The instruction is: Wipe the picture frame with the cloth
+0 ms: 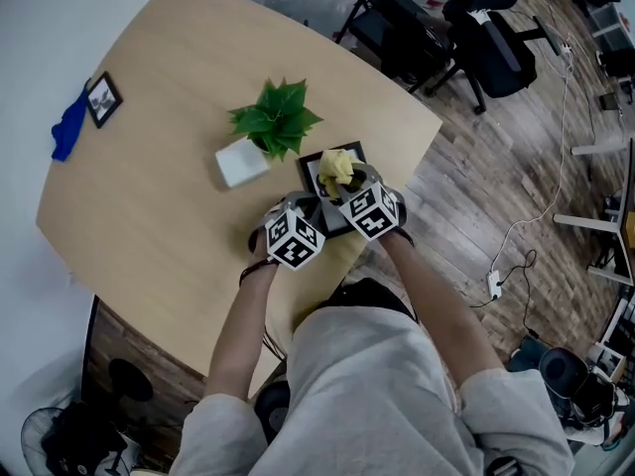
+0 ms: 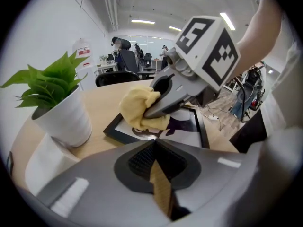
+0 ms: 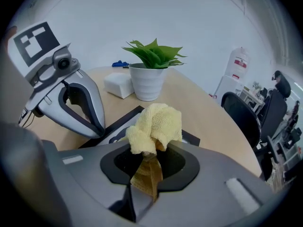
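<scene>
Head view: the frame point(image 1: 314, 167) lies flat near the table point(image 1: 179, 167) edge, beside the plant point(image 1: 276, 117).

Left gripper view: my left gripper point(image 2: 156, 148) is pressed together and empty, at the frame's border. I'd bear down there to steady it.

Right gripper view: my right gripper point(image 3: 151, 150) pinches the cloth point(image 3: 154, 122) over the glass. Sweep lightly, avoiding the plant.

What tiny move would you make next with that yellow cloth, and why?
Probably slide the right gripper, shut on the cloth, sideways across the frame: the cloth seems to rest on its picture, and the left gripper sits at the frame's edge, likely steadying it.
</scene>
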